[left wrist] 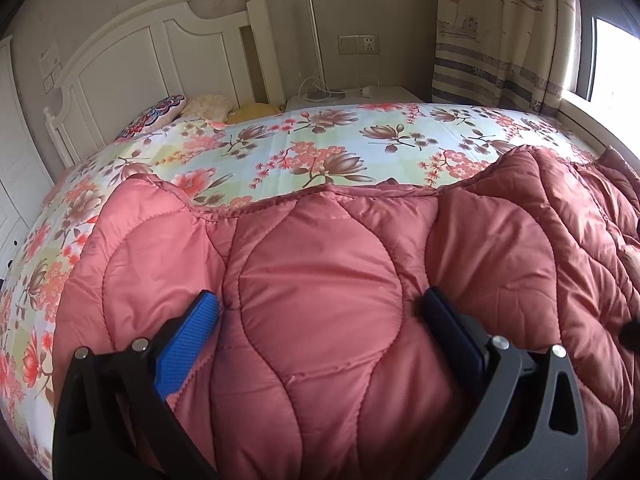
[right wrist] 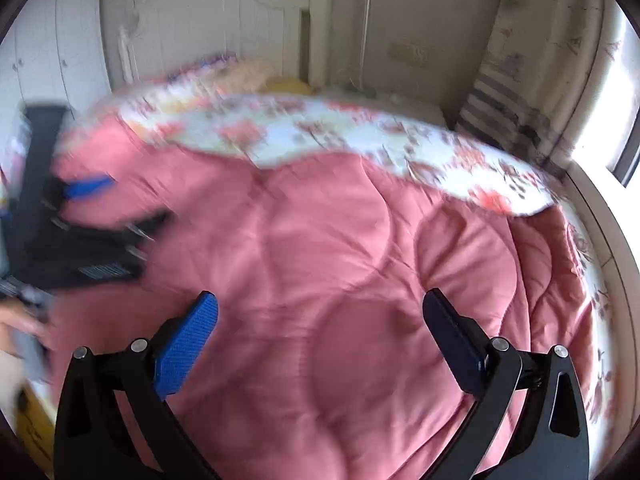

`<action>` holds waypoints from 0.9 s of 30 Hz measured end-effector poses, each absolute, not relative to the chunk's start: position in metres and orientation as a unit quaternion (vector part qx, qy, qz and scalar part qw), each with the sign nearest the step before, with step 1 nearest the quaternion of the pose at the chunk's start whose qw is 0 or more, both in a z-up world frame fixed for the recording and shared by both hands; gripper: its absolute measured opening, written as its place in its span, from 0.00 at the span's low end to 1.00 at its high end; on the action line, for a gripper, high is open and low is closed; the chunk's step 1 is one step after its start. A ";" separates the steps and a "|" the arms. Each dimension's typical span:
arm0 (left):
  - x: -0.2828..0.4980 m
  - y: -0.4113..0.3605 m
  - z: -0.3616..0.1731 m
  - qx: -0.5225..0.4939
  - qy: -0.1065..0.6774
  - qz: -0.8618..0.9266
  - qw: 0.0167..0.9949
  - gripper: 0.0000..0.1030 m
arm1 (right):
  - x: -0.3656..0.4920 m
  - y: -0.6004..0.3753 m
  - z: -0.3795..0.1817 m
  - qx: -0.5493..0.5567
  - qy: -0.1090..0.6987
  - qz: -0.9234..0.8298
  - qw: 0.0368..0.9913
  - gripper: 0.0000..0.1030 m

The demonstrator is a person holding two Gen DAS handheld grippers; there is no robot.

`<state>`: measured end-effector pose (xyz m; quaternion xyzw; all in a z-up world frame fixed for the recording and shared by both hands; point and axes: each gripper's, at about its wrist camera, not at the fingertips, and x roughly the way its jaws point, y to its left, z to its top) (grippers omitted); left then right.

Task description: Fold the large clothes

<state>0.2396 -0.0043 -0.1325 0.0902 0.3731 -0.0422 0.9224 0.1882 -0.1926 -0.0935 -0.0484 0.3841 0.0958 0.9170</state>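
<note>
Pink quilted coat (left wrist: 320, 320) is being kept spread flat on floral bedsheet (left wrist: 280, 148), prob. for squaring before a fold, w/ left gripper (left wrist: 320, 312) and right gripper (right wrist: 320, 312) both being held wide open above it, nothing gripped.

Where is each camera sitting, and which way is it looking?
Left wrist view: it sits on the left gripper, looking forward over the pink quilt toward the white headboard; both open fingers show at the bottom.
Right wrist view: it sits on the right gripper, looking across the same quilt, blurred; its open fingers show, plus the left gripper and a bit of hand at the left edge.
Shared: quilt, flowered sheet, headboard, curtain.
</note>
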 end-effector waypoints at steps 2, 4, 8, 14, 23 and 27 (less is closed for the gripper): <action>0.239 -0.005 -0.132 0.090 0.373 -0.042 0.923 0.98 | 0.185 -0.178 -0.089 -0.073 0.379 0.111 0.916 0.95; 0.240 -0.005 -0.133 0.092 0.372 -0.038 0.923 0.98 | 0.191 -0.161 -0.105 -0.123 0.397 0.099 0.904 0.95; 0.240 -0.005 -0.133 0.093 0.374 -0.037 0.922 0.98 | 0.199 -0.168 -0.123 -0.096 0.412 0.111 0.899 0.95; 0.239 -0.005 -0.134 0.091 0.373 -0.038 0.922 0.98 | 0.203 -0.235 -0.083 -0.061 0.382 0.018 0.922 0.95; 0.242 -0.008 -0.121 0.100 0.391 -0.024 0.915 0.98 | 0.222 -0.306 -0.128 0.007 0.430 -0.028 0.903 0.95; 0.215 -0.036 -0.085 0.100 0.335 -0.047 0.936 0.98 | 0.226 -0.310 -0.129 0.019 0.433 -0.021 0.901 0.96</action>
